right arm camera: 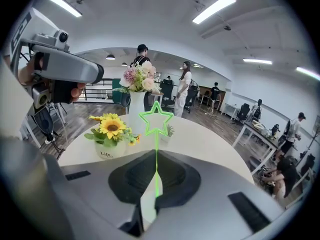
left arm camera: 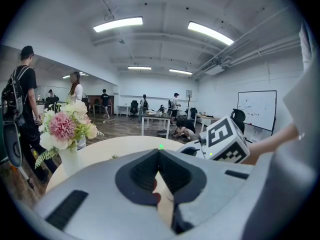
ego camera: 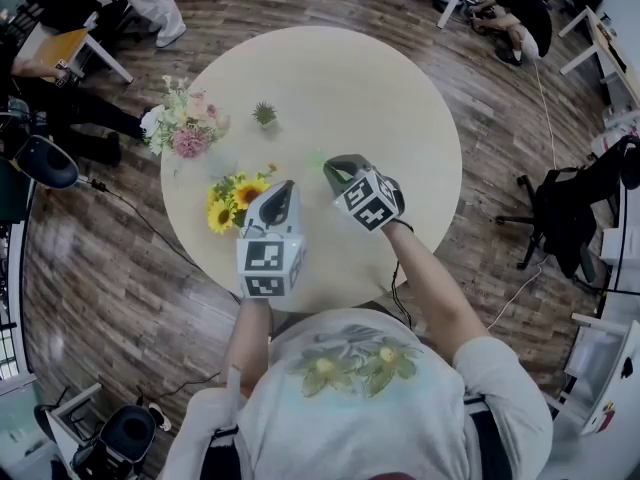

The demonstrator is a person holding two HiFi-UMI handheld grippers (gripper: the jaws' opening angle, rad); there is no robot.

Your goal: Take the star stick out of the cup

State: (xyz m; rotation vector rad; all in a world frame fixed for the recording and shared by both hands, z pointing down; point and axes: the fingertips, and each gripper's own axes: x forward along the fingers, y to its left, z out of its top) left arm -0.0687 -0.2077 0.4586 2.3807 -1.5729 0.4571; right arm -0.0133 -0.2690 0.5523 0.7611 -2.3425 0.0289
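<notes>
Right gripper [right arm camera: 156, 153] is clamped on the thin neon-green star-topped stick [right arm camera: 156, 118], up over the round beige table [right arm camera: 210, 134]. The head view barely shows it. Left gripper [left arm camera: 159, 151] looks closed too.

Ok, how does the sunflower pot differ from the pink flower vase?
The sunflower pot is low and squat; the pink flower vase is tall and slim. The pot holds yellow sunflowers, the vase pink and cream blooms. The pot stands closer to the table's near edge, the vase further up its left side. Both are white and stand upright on the round table.
</notes>
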